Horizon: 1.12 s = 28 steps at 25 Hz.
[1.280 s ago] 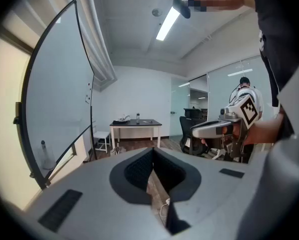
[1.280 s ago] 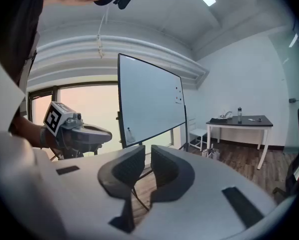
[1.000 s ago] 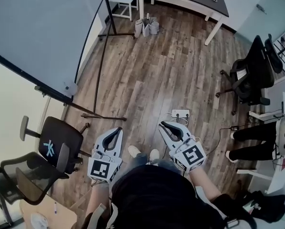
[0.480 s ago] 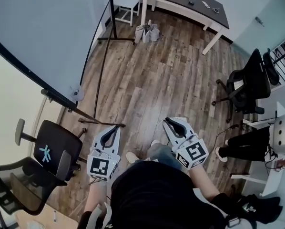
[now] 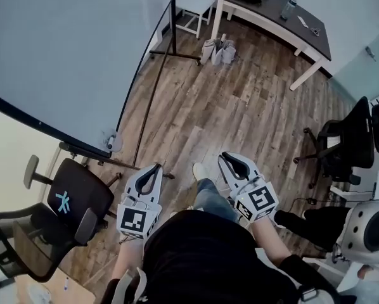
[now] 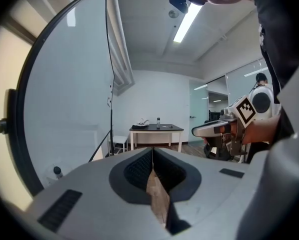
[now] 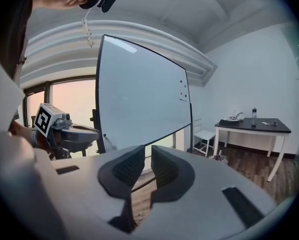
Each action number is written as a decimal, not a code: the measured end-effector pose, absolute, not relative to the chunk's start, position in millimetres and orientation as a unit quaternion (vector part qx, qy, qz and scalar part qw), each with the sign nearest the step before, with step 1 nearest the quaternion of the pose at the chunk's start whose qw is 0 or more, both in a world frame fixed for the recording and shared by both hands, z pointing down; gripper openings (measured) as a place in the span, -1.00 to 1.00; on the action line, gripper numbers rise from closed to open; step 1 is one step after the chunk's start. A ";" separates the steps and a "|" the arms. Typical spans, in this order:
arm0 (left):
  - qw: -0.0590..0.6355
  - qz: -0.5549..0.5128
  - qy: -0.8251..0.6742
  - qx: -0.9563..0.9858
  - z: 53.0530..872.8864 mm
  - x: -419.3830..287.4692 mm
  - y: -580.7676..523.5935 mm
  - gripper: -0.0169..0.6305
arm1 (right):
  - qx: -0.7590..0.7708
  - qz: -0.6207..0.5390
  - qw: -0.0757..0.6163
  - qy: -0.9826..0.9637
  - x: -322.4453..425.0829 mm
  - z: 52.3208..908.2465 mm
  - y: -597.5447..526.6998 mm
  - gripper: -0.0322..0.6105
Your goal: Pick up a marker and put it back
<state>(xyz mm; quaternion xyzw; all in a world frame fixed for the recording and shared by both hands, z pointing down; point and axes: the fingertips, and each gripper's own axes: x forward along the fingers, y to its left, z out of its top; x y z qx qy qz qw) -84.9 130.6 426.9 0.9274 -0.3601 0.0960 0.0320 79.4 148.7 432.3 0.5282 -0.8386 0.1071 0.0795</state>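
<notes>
Pointing over the wooden floor (image 5: 240, 106) beside the whiteboard (image 5: 63, 49), the left hand-held gripper (image 5: 155, 170) had its jaws pressed together, with nothing between them. The right hand-held gripper (image 5: 225, 158) showed a narrow gap, also empty. Where the marker lay could not be told.

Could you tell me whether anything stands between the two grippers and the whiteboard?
Only the stand legs of the whiteboard, crossing the wood floor just ahead of the left gripper; the right gripper has bare floor ahead. No marker can be made out.
</notes>
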 end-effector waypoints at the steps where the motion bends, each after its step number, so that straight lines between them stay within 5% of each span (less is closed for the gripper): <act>1: 0.037 0.098 -0.370 0.923 426.0 -80.9 119.3 -0.92 | 0.518 0.108 0.080 -0.845 83.7 431.5 133.1 -0.76; 12: 0.064 0.120 -0.481 0.866 419.9 -55.0 20.5 -0.92 | 0.376 0.102 0.089 -0.917 81.4 424.8 -10.8 -0.76; 28: 0.097 0.091 -0.677 0.724 439.1 -138.9 8.0 -0.92 | 0.162 0.068 0.114 -0.978 -17.3 426.3 -82.0 -0.75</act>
